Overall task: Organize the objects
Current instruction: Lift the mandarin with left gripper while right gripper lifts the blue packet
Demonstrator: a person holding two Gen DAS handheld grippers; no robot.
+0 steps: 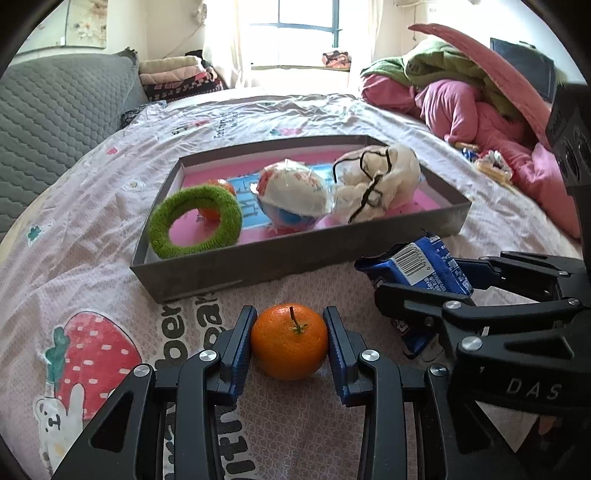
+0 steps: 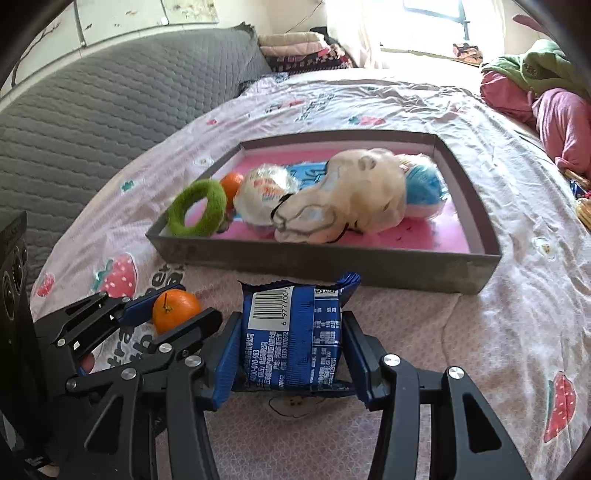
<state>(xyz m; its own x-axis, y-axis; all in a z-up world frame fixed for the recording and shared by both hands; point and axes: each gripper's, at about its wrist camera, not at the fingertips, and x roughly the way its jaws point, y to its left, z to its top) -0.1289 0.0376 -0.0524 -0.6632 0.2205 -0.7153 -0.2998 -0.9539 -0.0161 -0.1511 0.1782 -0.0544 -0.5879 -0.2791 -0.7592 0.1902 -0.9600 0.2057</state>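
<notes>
Grey quilted headboard (image 2: 110,110) left; pink/green bedding pile (image 1: 461,85) right; window (image 1: 295,22) behind, strawberry-print sheet (image 1: 92,192).

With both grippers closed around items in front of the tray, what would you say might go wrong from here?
1. The tangerine is round and the left gripper pinches only its sides, so it may roll free when lifted.
2. The blue snack packet in the right gripper is soft, so it may crumple or slip.
3. The tray is crowded by the green ring and white bundle; the raised wall may catch either item.
</notes>
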